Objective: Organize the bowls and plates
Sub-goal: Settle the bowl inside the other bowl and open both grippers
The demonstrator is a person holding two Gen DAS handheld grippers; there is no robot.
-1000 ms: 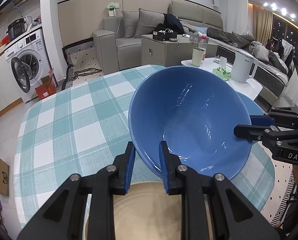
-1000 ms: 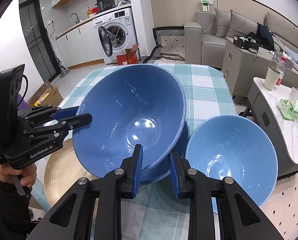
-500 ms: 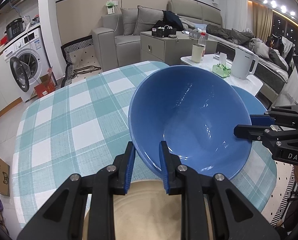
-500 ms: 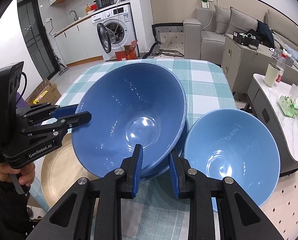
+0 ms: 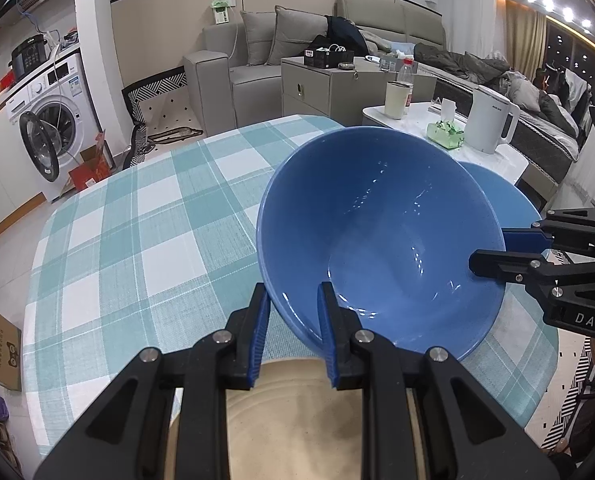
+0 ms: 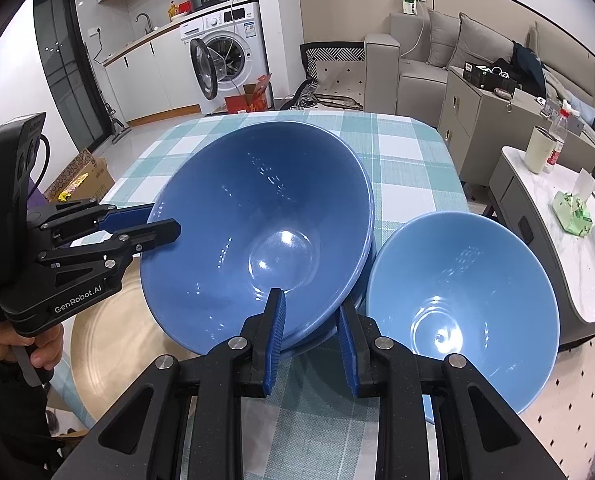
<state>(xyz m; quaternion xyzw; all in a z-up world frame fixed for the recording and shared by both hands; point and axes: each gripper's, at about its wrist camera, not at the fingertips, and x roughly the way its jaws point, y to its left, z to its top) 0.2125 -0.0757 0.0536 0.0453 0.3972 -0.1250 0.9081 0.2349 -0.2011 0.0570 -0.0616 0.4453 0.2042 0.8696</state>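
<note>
Left gripper (image 5: pixel 291 328) is clamped on the near rim of the dark blue bowl (image 5: pixel 377 240), one pad inside the wall and one outside. Right gripper (image 6: pixel 311 334) grips the same bowl at its opposite rim, pads on either side of the wall; in the right wrist view a second dark rim shows directly beneath, so whether that grip takes one bowl or two nested bowls cannot be told. The bowl is tilted, its open face turned partly toward each camera.

Beneath the left gripper, at the near edge of the tabletop, lies a beige plate (image 5: pixel 309 420); in the right wrist view it (image 6: pixel 113 344) sits at the table's left edge, partly under the dark bowl. A hand (image 6: pixel 37 346) holds the left gripper's handle there.

Just beside the dark blue bowl, at the right edge of the tabletop in the right wrist view, stands a light blue bowl (image 6: pixel 461 304), upright and empty.

The checked teal tablecloth (image 5: pixel 137 248) covers the table; its far half carries nothing.

Beyond the table: a white side table (image 6: pixel 557 240) with a cup, a bottle and a white kettle (image 5: pixel 491 120), a grey sofa (image 5: pixel 257 60), and a washing machine (image 6: pixel 225 60) with its door open.
</note>
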